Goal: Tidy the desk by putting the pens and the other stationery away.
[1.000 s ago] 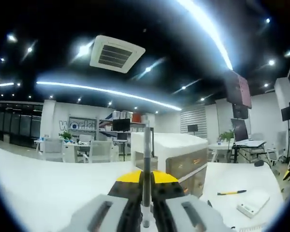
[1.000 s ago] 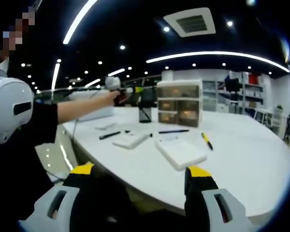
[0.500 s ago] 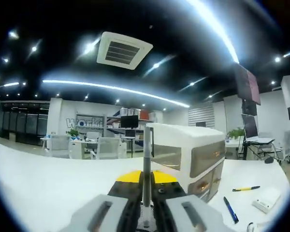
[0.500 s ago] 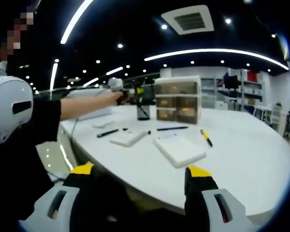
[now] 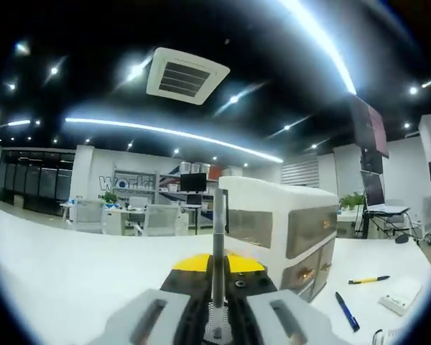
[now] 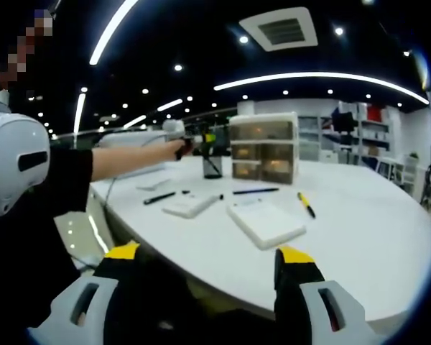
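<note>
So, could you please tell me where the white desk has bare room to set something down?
The widest bare patch on the white desk lies right of the yellow pen. It is crowded from the black mesh pen cup forward to the flat white pad.

Surface: white desk (image 6: 359, 237) | drawer unit (image 6: 264, 149) and dark pen cup (image 6: 212, 164) are stood at the far side | white pad (image 6: 266, 223), flat white case (image 6: 192, 205), black pens (image 6: 162, 198), yellow-black pen (image 6: 306, 206) are laid nearer
</note>
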The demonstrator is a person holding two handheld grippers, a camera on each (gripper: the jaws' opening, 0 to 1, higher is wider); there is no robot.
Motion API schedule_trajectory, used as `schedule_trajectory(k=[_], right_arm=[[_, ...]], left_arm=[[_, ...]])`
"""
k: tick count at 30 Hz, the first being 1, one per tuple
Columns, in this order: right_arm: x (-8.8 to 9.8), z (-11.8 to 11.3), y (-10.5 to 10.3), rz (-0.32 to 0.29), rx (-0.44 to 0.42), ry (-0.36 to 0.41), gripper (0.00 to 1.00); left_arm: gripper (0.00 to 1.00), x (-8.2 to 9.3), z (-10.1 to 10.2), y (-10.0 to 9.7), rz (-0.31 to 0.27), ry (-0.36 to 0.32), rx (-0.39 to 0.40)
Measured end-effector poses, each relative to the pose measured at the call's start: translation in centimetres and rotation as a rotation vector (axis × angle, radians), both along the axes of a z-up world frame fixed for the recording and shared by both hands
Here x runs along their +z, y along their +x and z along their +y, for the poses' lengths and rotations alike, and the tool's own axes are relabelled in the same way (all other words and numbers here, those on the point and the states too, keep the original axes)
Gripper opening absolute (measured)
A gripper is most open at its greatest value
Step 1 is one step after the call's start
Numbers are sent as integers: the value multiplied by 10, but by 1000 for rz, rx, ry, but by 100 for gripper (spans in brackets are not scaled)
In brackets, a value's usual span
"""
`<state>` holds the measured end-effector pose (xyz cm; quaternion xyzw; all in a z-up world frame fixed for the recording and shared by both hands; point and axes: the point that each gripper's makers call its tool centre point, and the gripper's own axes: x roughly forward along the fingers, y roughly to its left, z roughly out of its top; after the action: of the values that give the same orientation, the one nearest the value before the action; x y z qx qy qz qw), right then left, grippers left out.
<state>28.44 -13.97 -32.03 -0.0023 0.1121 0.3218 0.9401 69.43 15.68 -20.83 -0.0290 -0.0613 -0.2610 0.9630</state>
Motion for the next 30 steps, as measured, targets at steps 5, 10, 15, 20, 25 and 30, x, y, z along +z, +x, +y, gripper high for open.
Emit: schedule_trajectory(k=[5,10,15,20,25,30], right_arm=[[-1,1,0,1,2,0,70],[1,2,-1,-1,4,1,70],[1,3,-2,-4,5,-4,70],[3,4,-2,-6,6,-6,70],[3,4,-2,-7,4,-11,70],[4,5,-3,-9,6,-12,70]], left_arm=[[7,-6,3,-2,0,8,2],[7,-14,7,-2,8,11,7],[7,-20,10,-3,14,8,7],[7,-22,12,-3,10,-1,7],[7,-22,13,-3,9,17,11],[7,-21,16,-3,8,21,20]])
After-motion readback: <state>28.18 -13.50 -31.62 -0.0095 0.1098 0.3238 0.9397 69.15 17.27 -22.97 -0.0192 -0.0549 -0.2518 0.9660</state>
